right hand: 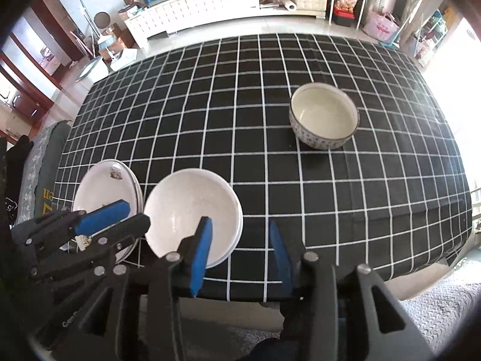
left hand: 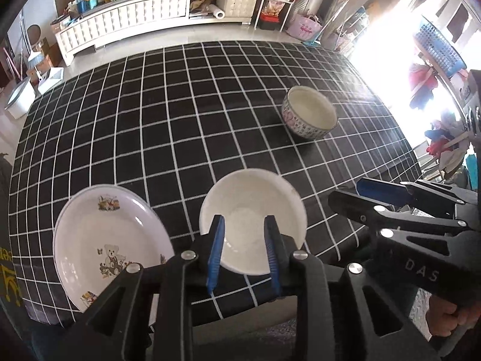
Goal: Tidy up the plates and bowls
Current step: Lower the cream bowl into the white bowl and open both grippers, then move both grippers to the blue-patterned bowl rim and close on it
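Observation:
A plain white bowl (left hand: 254, 219) (right hand: 192, 213) sits near the table's front edge. A white plate with teddy-bear prints (left hand: 111, 246) (right hand: 105, 192) lies just left of it, seemingly stacked on another plate. A patterned bowl with a cream inside (left hand: 309, 112) (right hand: 324, 115) stands farther back on the right. My left gripper (left hand: 245, 224) is open and empty, hovering over the white bowl's near side. My right gripper (right hand: 240, 230) is open and empty, just right of the white bowl; it also shows at the right of the left wrist view (left hand: 390, 198).
The table carries a black cloth with a white grid (left hand: 180, 120) (right hand: 330, 195). A white cabinet (left hand: 126, 21) stands across the floor beyond the table. A chair back with a grey cover (right hand: 45, 180) sits at the table's left edge.

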